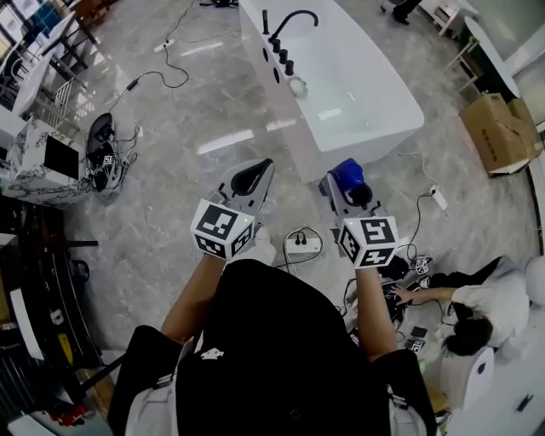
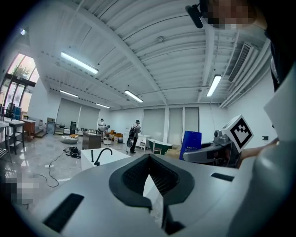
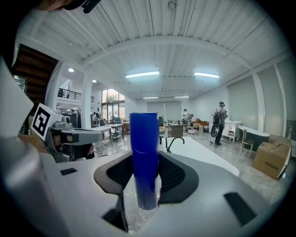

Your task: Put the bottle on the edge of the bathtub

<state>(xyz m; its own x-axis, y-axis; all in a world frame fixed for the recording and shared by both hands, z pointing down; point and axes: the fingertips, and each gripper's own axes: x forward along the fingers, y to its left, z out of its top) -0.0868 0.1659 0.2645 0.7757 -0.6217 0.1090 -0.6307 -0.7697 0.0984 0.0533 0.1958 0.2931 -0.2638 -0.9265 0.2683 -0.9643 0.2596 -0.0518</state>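
Your right hand-held gripper (image 3: 144,184) clamps the blue bottle (image 3: 144,152) between its pads | your left hand-held gripper (image 2: 150,179) has jaws apart, nothing between them | bottle is over the grey floor (image 1: 183,102), just short of the white bathtub (image 1: 410,109) | black faucet (image 1: 292,20) stands on the tub's left rim

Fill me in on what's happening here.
A person holds a gripper in each hand. The right gripper is closed on a blue bottle. The left gripper is open and empty. The white bathtub stands ahead of both, and the bottle is not yet on its edge.
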